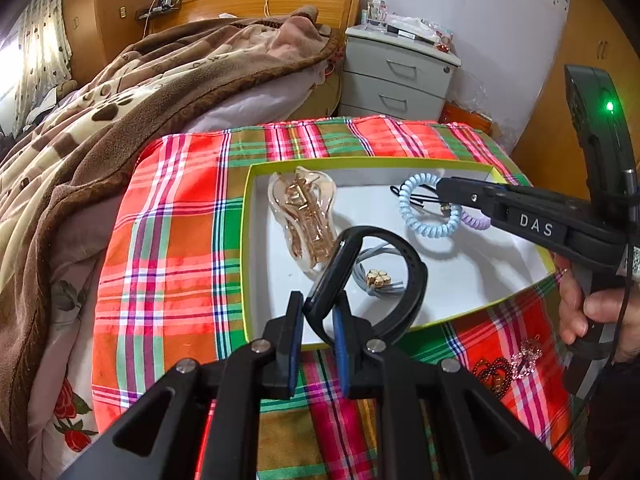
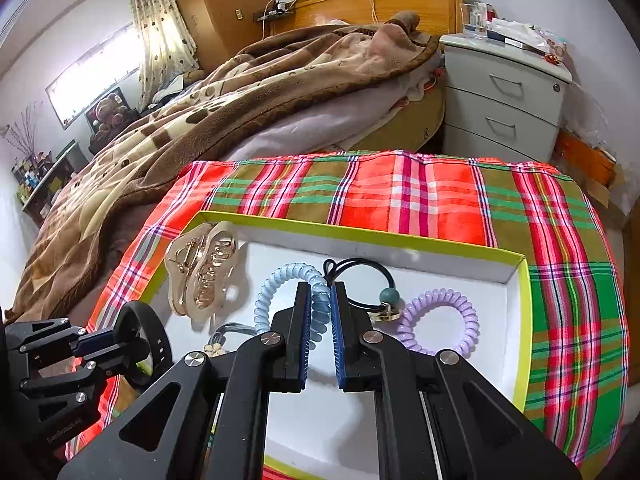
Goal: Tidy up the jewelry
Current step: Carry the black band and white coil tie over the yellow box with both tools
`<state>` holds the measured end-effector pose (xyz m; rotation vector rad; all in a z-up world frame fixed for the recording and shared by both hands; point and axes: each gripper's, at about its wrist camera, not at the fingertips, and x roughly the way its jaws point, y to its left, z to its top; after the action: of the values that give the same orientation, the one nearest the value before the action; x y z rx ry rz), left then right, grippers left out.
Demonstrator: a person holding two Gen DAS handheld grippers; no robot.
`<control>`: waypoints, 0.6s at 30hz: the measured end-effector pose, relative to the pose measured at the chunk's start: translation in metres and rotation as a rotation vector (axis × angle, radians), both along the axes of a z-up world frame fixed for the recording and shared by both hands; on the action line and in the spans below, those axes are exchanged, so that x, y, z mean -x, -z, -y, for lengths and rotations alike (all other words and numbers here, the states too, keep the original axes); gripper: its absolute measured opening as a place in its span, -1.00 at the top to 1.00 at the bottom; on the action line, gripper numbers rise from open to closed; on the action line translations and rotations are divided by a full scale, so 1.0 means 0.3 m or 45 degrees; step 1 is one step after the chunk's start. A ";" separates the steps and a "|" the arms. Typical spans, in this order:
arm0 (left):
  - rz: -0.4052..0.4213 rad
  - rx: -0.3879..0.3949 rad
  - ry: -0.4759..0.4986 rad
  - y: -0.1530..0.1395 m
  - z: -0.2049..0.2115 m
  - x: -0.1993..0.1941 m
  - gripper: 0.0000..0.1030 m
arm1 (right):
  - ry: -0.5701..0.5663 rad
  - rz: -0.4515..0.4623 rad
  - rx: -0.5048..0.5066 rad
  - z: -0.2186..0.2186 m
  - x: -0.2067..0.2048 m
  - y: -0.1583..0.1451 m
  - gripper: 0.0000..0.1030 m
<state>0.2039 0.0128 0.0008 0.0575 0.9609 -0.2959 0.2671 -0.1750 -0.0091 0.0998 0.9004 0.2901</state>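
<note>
A white tray with a yellow-green rim (image 1: pixel 246 240) (image 2: pixel 522 320) lies on a plaid cloth. My left gripper (image 1: pixel 319 300) is shut on a black wristband (image 1: pixel 404 264), held over the tray's near edge; it also shows in the right wrist view (image 2: pixel 156 340). My right gripper (image 2: pixel 320 292) is shut on a light blue spiral hair tie (image 2: pixel 280 280) (image 1: pixel 424 232) inside the tray. In the tray also lie a clear and gold hair claw (image 1: pixel 304 216) (image 2: pixel 204 272), a purple spiral tie (image 2: pixel 440 320), a black elastic with a bead (image 2: pixel 384 296) and a grey tie with a gold flower (image 1: pixel 378 278).
A pink rhinestone crown clip (image 1: pixel 508 364) lies on the plaid cloth (image 1: pixel 168 240) right of the tray. A bed with a brown blanket (image 1: pixel 100 120) lies to the left. A grey nightstand (image 1: pixel 396 76) stands behind.
</note>
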 end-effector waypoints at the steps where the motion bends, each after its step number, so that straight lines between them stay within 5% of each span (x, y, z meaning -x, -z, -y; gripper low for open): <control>1: 0.001 -0.004 -0.001 0.000 0.002 0.001 0.70 | 0.003 0.001 -0.001 0.004 0.000 -0.001 0.81; 18: -0.058 0.012 0.070 0.030 0.149 -0.078 0.70 | 0.088 -0.061 0.071 0.181 0.100 0.041 0.81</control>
<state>0.2273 -0.0320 -0.0083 0.0690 1.0045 -0.3536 0.2371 -0.2294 -0.0213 0.0865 0.9498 0.1990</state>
